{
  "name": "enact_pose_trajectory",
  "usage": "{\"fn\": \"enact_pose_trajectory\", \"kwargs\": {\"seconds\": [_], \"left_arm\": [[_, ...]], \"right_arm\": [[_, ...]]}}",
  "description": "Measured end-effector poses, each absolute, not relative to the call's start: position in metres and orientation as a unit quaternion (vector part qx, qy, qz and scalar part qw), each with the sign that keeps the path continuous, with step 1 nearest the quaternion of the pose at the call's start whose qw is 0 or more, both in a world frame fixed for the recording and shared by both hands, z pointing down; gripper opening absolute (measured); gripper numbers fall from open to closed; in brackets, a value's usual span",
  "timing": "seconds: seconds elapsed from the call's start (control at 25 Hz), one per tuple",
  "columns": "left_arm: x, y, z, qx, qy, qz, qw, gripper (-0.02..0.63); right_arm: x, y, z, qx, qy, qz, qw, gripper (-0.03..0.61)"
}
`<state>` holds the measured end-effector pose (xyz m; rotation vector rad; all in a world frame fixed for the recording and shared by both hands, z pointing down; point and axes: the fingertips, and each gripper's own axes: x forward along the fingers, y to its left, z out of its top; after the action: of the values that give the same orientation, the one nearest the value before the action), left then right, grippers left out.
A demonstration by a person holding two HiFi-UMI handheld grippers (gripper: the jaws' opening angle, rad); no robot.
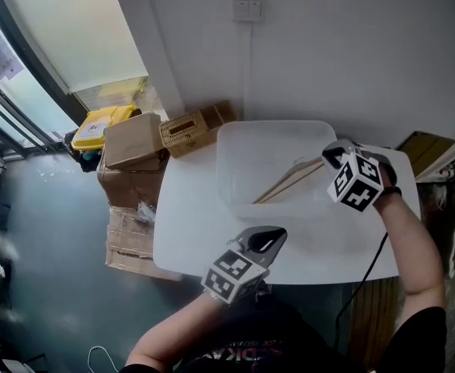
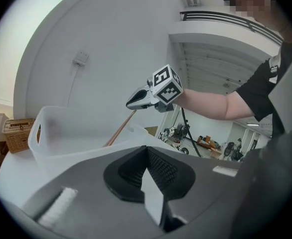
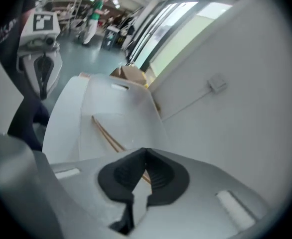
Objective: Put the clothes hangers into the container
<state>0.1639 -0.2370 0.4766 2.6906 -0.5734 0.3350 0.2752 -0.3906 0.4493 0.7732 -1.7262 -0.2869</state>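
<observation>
A translucent white container (image 1: pixel 235 142) stands on the round-cornered white table (image 1: pixel 189 231). Wooden clothes hangers (image 1: pixel 290 181) lie slanted inside it; they also show as the hangers (image 3: pixel 105 135) in the right gripper view and as a wooden hanger (image 2: pixel 118 131) in the left gripper view. My right gripper (image 1: pixel 330 154) hovers over the container's right rim, pointing down, shut with nothing between its pads (image 3: pixel 153 166). My left gripper (image 1: pixel 279 234) is held low by the table's front edge, short of the container, also shut and empty.
Cardboard boxes (image 1: pixel 134 142) and a wicker basket (image 1: pixel 182 130) stand against the table's far left corner, with a yellow bin (image 1: pixel 99 127) behind them. The wall with a switch (image 1: pixel 247 8) runs just behind the container. A black cable (image 1: pixel 371 266) hangs off the table's right front.
</observation>
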Motion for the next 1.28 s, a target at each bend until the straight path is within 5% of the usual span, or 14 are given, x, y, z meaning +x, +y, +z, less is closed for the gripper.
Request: {"fn": "enact_pose_trajectory", "kwargs": {"seconds": [0.24,0.44,0.88,1.28], "left_arm": [[0.118,-0.213,0.462,0.960,-0.183,0.124,0.168,0.005],[0.082,-0.194,0.450,0.965,-0.175,0.114,0.158,0.005],[0.015,-0.145,0.448,0.971,-0.149,0.109,0.155,0.005],[-0.040,-0.092,0.469,0.970,-0.126,0.125,0.169,0.005]], "right_arm": [[0.222,-0.344,0.404,0.465,-0.812,-0.008,0.352,0.002],[0.179,-0.289,0.395,0.510,-0.826,0.059,0.232,0.002],[0.082,-0.187,0.421,0.543,-0.818,0.132,0.137,0.002],[0.016,-0.105,0.463,0.555,-0.802,0.188,0.118,0.002]]}}
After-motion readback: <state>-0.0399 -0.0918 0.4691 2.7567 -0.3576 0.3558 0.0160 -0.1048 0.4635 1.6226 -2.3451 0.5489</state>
